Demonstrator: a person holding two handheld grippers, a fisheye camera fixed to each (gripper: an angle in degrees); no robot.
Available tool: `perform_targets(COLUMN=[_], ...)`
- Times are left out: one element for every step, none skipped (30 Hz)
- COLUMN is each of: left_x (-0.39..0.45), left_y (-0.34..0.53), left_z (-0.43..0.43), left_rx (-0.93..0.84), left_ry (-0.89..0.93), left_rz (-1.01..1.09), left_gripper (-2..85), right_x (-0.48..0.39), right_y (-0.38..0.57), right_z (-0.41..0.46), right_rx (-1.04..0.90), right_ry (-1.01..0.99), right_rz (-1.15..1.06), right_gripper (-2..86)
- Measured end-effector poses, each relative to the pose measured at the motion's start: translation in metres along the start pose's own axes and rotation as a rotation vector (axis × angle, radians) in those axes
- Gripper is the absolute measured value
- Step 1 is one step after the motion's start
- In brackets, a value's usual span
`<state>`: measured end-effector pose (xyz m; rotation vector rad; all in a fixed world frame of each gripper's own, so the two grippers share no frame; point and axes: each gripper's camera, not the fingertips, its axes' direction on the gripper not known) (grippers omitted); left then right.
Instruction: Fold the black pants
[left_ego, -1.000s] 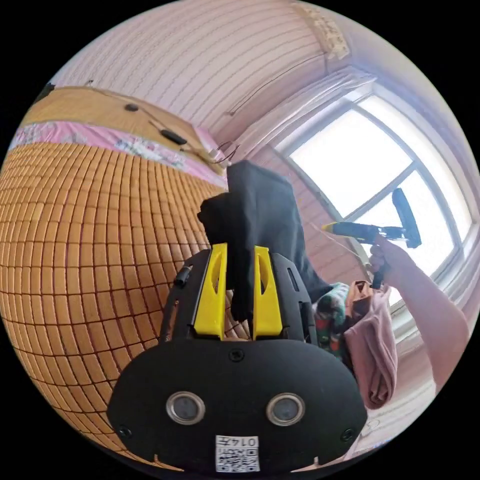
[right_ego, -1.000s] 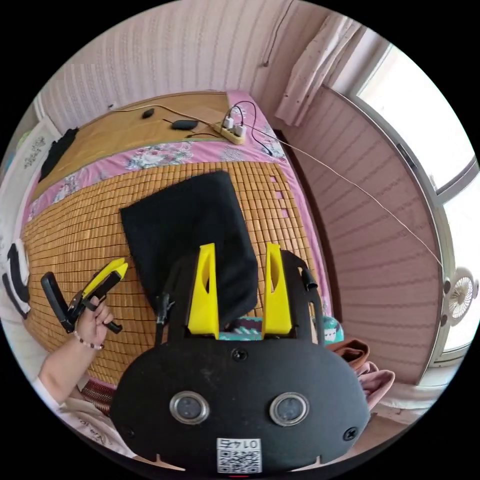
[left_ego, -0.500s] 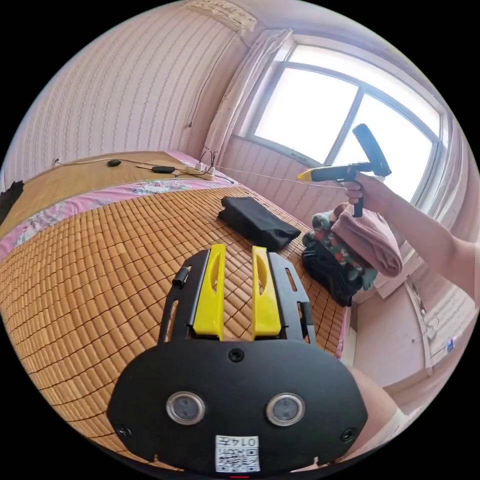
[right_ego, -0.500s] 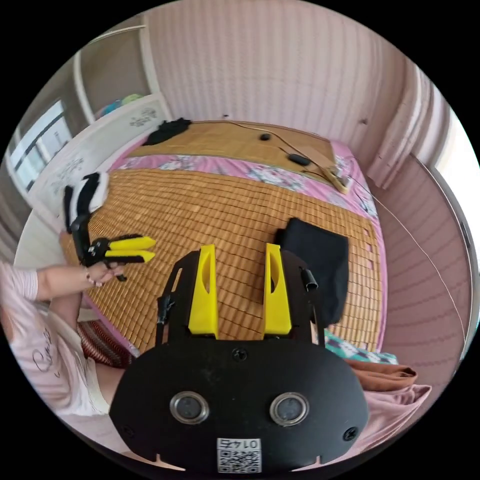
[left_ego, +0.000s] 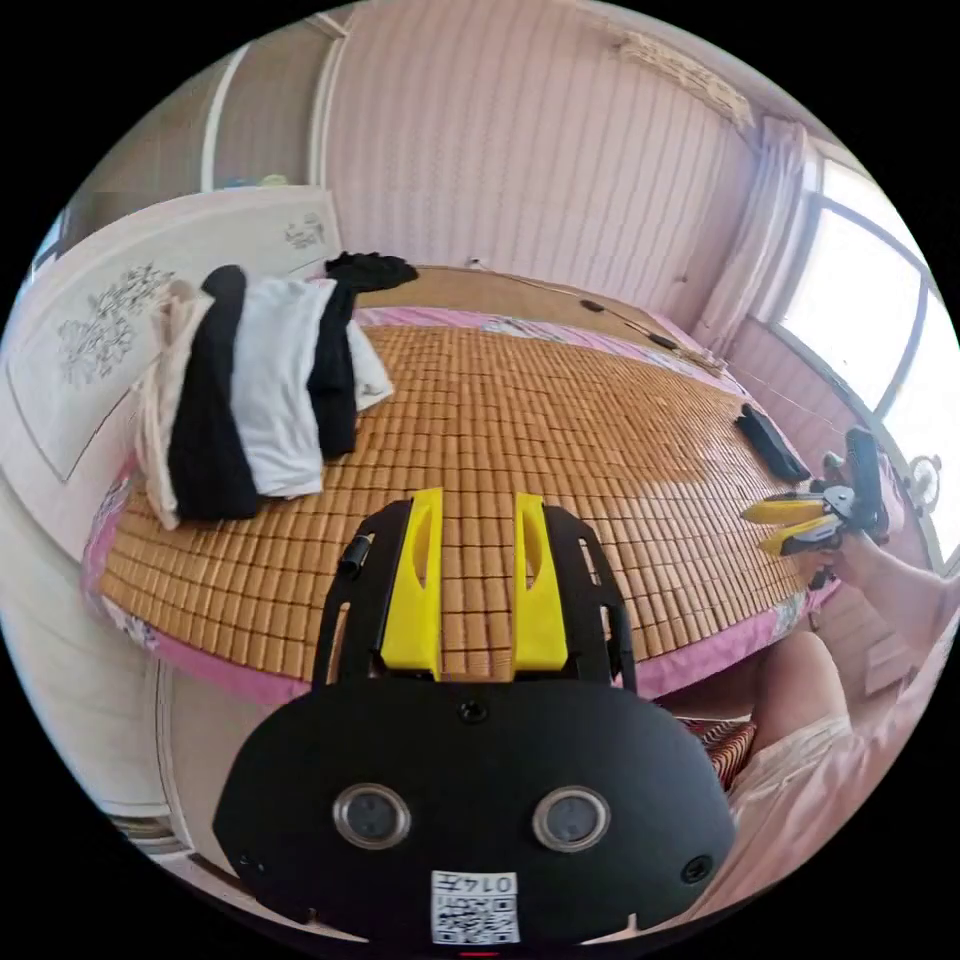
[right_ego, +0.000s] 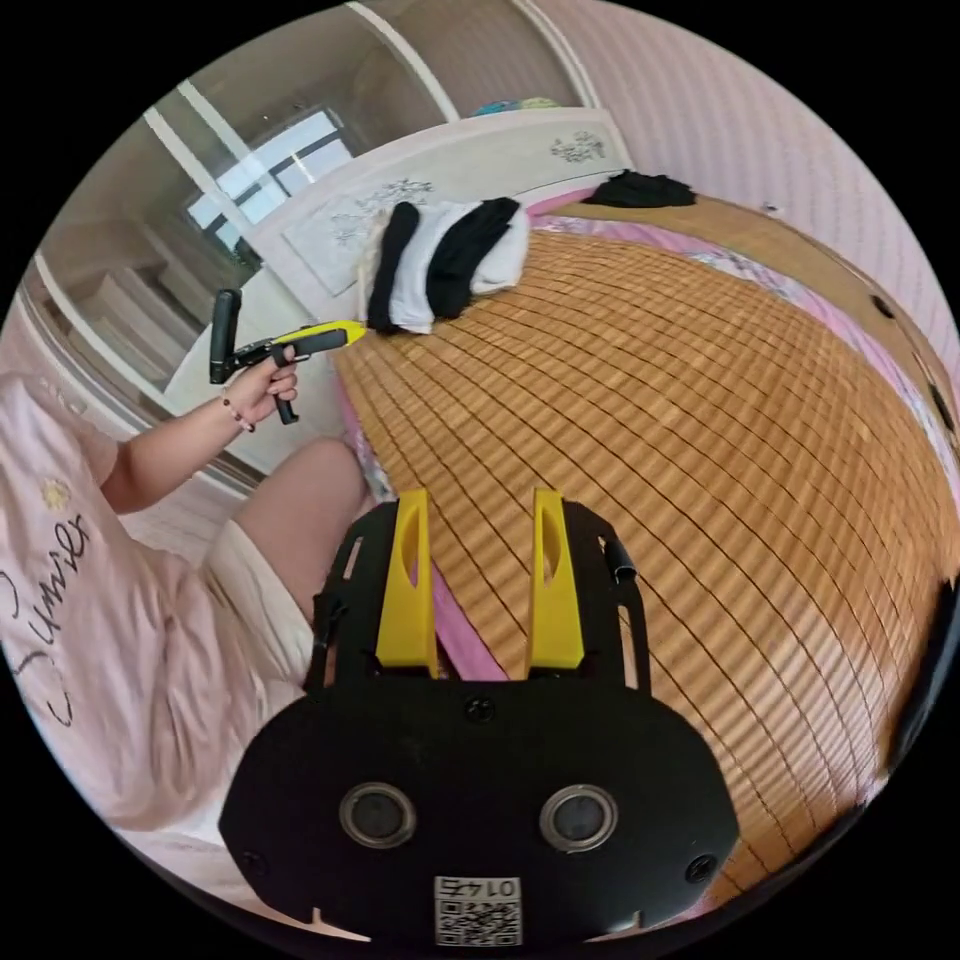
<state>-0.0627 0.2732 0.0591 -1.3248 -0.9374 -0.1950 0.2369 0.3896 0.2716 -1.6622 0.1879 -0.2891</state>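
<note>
Black pants (left_ego: 770, 446) lie folded at the far edge of the bed mat (left_ego: 560, 420).
I see both hand-held grippers, left (left_ego: 478, 520) and right (right_ego: 478, 520), with jaws apart, holding nothing.

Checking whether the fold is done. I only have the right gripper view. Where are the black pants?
Observer: In the left gripper view, the black pants lie folded on the bamboo mat, near its window-side edge.
Operator: Are the left fingers holding anything?
Observer: No. The left gripper has its fingers apart, with bare mat between them.
Operator: Is my gripper touching the pants?
Observer: No. The right gripper is held by the mat's edge, apart from the pants. Its fingers are apart and empty.
</note>
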Motion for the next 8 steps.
perform_targets(left_x=[-0.032,-0.060,-0.072,-0.097,-0.120,-0.132,-0.155,-0.177], left_y=[0.010,0.019,0.023,0.032,0.040,0.044,0.051,0.058], left_z=[-0.021,-0.040,-0.049,-0.065,-0.078,-0.083,-0.092,-0.099], left_rx=[0.010,0.030,0.041,0.060,0.077,0.084,0.095,0.110], left_ry=[-0.032,-0.064,-0.083,-0.123,-0.153,-0.160,-0.160,-0.153], left_rz=[-0.056,-0.096,-0.112,-0.143,-0.177,-0.197,-0.235,-0.276], left_gripper=[10.9,10.9,10.9,10.8,10.8,10.8,10.8,10.8], right_x=[-0.010,-0.031,-0.051,-0.060,-0.078,-0.096,-0.105,-0.123], right_y=[-0.014,-0.042,-0.071,-0.086,-0.114,-0.142,-0.156,-0.184], right_z=[0.010,0.029,0.048,0.058,0.075,0.091,0.098,0.112], right_rx=[-0.005,-0.013,-0.032,-0.045,-0.060,-0.059,-0.053,-0.026], right_ry=[-0.008,-0.022,-0.034,-0.041,-0.049,-0.034,-0.017,0.024], right_rz=[-0.028,-0.094,-0.154,-0.183,-0.237,-0.287,-0.314,-0.368], right_gripper=[13.9,13.8,13.7,13.8,13.8,13.8,13.9,14.0])
